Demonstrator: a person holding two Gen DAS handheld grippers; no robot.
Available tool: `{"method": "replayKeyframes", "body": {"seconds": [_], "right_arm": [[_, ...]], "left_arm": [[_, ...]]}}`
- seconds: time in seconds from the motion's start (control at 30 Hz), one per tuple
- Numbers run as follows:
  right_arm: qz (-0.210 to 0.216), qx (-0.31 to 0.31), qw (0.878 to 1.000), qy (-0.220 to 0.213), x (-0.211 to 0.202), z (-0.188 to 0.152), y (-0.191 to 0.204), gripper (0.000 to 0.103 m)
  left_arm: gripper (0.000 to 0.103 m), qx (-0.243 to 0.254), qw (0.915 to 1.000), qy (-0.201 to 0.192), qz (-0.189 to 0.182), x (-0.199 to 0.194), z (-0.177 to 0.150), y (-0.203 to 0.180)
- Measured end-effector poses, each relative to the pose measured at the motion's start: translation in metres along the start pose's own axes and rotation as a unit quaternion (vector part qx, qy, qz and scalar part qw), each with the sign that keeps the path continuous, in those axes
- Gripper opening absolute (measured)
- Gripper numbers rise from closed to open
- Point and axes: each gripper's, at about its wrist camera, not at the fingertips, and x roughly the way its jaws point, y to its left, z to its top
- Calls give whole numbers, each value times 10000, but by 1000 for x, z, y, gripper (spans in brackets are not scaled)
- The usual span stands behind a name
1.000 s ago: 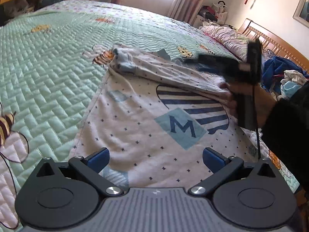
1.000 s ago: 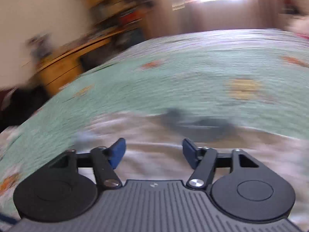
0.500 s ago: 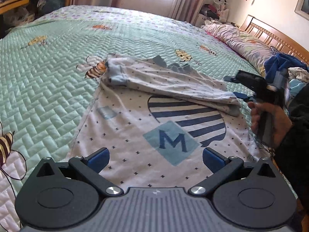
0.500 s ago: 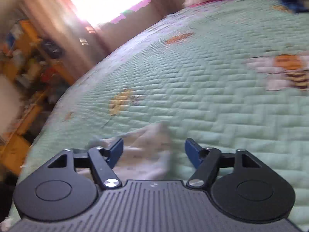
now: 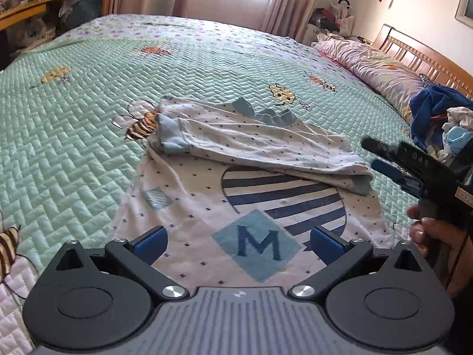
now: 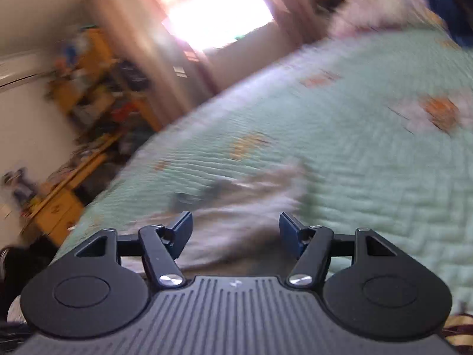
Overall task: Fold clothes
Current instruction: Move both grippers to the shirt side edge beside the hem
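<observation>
I see a white, star-dotted shirt (image 5: 236, 195) lying flat on a green quilted bed (image 5: 74, 148), its printed front with a blue letter M facing up. Both sleeves are already folded across the upper chest, forming a band that runs from left to right in the left wrist view. The shirt's long axis runs straight away from my left gripper (image 5: 238, 244), hem nearest, collar farthest. That gripper hovers above the hem with its jaws wide and nothing between them. My right gripper (image 5: 381, 159) is just beside the shirt's right edge, level with the folded sleeve end, and also stands open and empty; its own view is blurred. I judge the next fold would carry the hem up toward the collar. The left gripper sits nearer the hem, the right nearer the sleeve band.
</observation>
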Motion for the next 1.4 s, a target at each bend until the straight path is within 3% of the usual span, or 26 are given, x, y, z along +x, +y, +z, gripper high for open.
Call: {"method": "replayKeyframes", "body": {"seconds": [0.1, 0.2, 0.27, 0.33, 0.47, 0.57, 0.6, 0.7, 0.77, 0.9, 1.03, 1.27, 1.4], "right_arm": [[15, 251, 9990, 370, 26, 2, 1, 75], [-145, 979, 9940, 461, 33, -5, -35, 50], [-86, 1348, 9904, 303, 16, -6, -47, 52], [-154, 1250, 9920, 117, -3, -8, -36, 65], [330, 1138, 9929, 136, -19, -25, -5, 73], [-18, 1147, 9924, 453, -20, -48, -3, 73], [-84, 1184, 9921, 411, -29, -52, -4, 67], [-268, 1273, 9910, 308, -55, -63, -7, 70], [-241, 1241, 9908, 479, -72, -74, 2, 72], [-135, 1215, 9878, 961, -100, -99, 21, 80], [-176, 1333, 9850, 1082, -131, -114, 16, 79], [-533, 1358, 9850, 919, -178, -108, 9, 80], [-547, 2125, 9722, 814, -192, -110, -23, 80]], "left_arm": [[102, 2, 10000, -27, -51, -2, 2, -5], [102, -1, 10000, -47, 24, -4, -3, -1], [102, -86, 9999, 52, 70, 1, -9, 6], [102, -250, 9995, 206, 41, 9, -13, 9], [102, -166, 9994, 298, -12, 15, -20, 2], [102, -66, 9989, 438, 134, 13, -33, 2], [102, -81, 9987, 488, 149, 11, -39, 4], [102, -89, 9978, 609, 228, 5, -59, 14], [102, 73, 9978, 593, 301, 0, -74, 17], [102, 844, 9927, 570, 649, -13, -100, 13], [102, 1021, 9917, 447, 648, -40, -122, 20], [102, 41, 9985, 220, 496, -81, -125, 60], [102, -974, 9947, 265, 176, -88, -117, 96]]}}
